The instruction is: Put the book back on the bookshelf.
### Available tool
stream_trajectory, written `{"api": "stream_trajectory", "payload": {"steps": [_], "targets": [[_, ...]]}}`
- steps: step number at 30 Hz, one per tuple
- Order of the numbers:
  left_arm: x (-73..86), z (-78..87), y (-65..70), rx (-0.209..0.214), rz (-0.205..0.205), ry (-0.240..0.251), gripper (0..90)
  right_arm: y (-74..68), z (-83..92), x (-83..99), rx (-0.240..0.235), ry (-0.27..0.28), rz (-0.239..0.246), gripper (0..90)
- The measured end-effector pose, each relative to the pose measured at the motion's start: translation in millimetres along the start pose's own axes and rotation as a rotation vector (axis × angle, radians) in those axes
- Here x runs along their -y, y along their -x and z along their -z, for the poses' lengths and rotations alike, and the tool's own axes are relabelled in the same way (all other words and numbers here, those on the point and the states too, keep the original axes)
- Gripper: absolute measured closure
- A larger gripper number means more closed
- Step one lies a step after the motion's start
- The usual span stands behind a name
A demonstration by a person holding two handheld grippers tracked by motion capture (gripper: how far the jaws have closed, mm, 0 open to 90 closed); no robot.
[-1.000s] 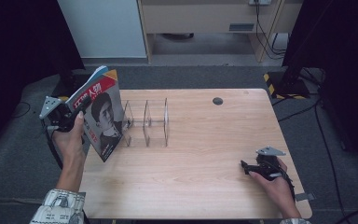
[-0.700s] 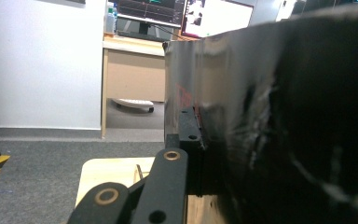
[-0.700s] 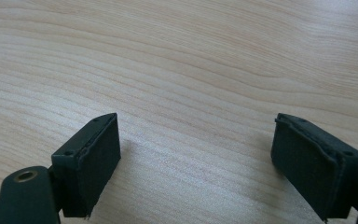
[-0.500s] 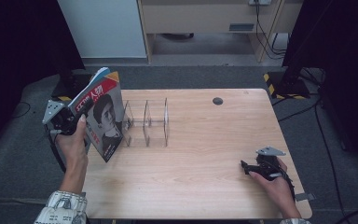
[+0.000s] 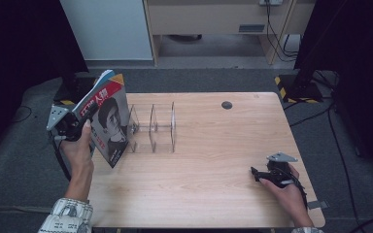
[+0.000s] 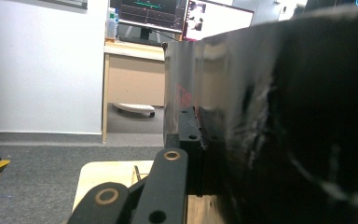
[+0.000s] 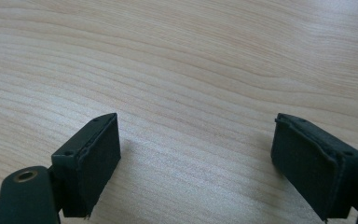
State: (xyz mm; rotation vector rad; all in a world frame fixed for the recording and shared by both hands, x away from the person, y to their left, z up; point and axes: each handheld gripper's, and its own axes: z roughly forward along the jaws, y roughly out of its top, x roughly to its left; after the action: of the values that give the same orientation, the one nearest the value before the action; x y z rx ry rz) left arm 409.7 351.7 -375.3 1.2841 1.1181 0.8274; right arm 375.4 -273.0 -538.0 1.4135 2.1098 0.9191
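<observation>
From the high view, your left gripper is clamped on the magazine, and you've carried it a touch nearer the table over the last second, its lower corner now down at the wood by the table's left edge. It stands tilted, cover facing you, just beside the clear acrylic divider rack. That small shift looks like lining up for the first slot, so the slotting itself is not yet done. Your right hand hasn't budged: the right gripper rests on the tabletop near the right edge, well apart from the rack.

Over to the left gripper view: the jaws are pinched tight on the magazine's edge, its glossy dark face looming large on the right, with a desk and monitors in the room beyond.

Right gripper view now: your jaws stand wide apart, nothing between them, pads hovering just over bare wood grain. My read is that this one stays idle while you steer the magazine in.
</observation>
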Motion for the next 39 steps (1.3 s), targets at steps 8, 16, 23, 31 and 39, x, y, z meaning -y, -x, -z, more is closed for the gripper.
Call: {"api": "stream_trajectory", "payload": {"steps": [8,16,23,31,39], "targets": [[2.5,-2.1,0.2,-0.002,0.002,0.001,86.1,-0.2,0.0,0.0,0.0,0.0,-0.003,15.9],[3.3,-6.2,4.2,0.003,-0.006,0.002,86.1,-0.2,0.0,0.0,0.001,0.001,-0.002,15.9],[4.2,-7.6,4.7,0.006,-0.005,0.001,86.0,-0.1,0.1,0.1,0.0,0.0,0.001,15.9],[6.4,-7.1,4.0,0.008,-0.007,-0.001,85.9,-0.1,0.1,0.2,0.0,0.0,0.001,15.9],[8.5,-5.8,2.4,0.003,-0.006,0.001,85.6,-0.1,0.1,0.2,0.0,0.001,0.001,15.9]]}}
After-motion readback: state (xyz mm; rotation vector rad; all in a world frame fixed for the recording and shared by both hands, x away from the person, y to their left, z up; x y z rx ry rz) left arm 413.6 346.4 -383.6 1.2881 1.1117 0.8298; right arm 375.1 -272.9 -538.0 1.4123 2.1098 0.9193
